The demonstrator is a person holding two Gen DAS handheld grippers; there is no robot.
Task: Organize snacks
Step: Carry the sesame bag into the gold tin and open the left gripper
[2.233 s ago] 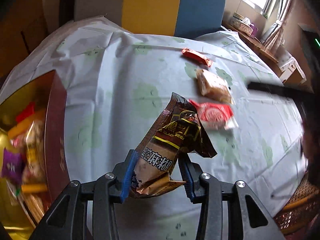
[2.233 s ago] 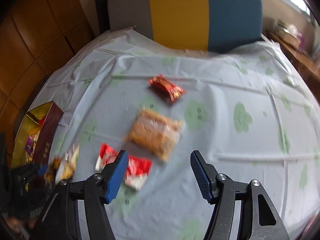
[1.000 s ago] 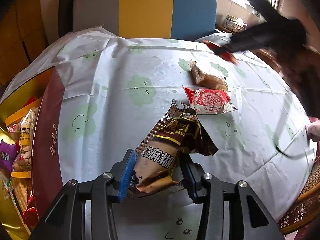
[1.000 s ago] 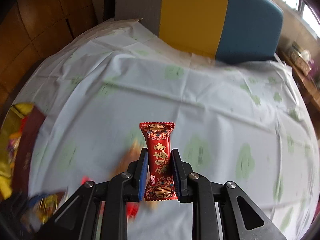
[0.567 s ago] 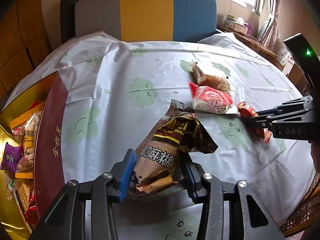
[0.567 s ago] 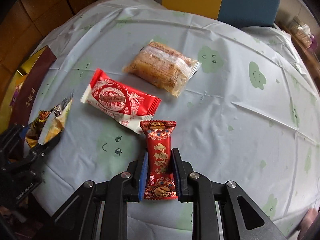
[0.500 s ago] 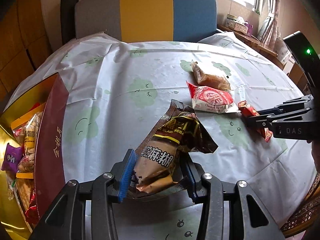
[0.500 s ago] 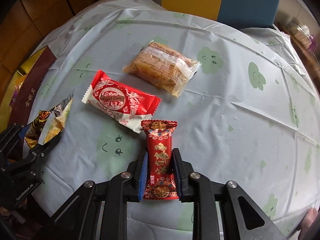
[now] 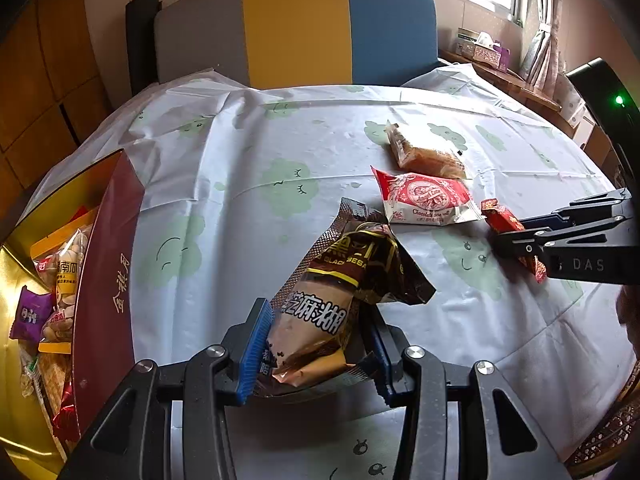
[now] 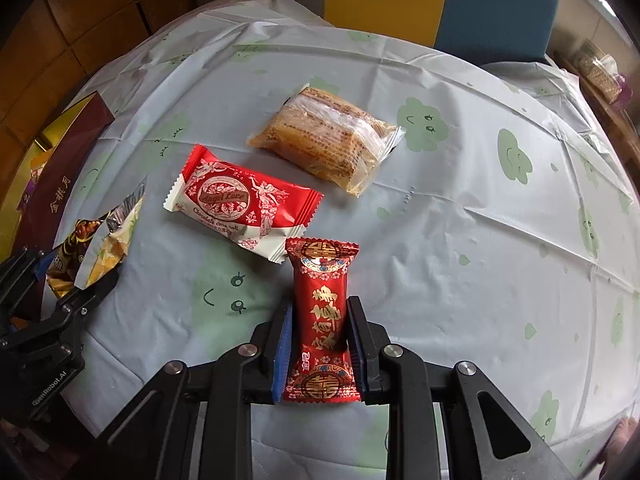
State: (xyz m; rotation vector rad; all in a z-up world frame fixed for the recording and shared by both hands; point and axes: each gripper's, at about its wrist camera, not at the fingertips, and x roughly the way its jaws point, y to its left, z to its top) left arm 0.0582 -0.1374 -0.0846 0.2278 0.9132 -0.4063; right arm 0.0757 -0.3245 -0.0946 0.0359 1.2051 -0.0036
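Observation:
My left gripper (image 9: 316, 344) is shut on a brown black-sesame snack packet (image 9: 336, 292), held just above the table near its front edge. My right gripper (image 10: 320, 320) is shut on a small red candy packet (image 10: 322, 316) with gold characters; it also shows in the left wrist view (image 9: 508, 224), low over the table. A red and white chocolate roll packet (image 10: 240, 200) and a clear-wrapped orange cake (image 10: 328, 136) lie on the tablecloth beyond it. The open snack box (image 9: 108, 256) stands at the left, holding several packets.
The round table carries a pale blue cloth (image 10: 480, 220) with green cloud prints. A grey, yellow and blue chair back (image 9: 296, 28) stands behind the table. A sideboard with boxes (image 9: 484, 52) is at the far right by the window.
My right gripper took the red candy packet from the far side and brought it down beside the chocolate roll packet. My left gripper has stayed nearly still with the sesame packet.

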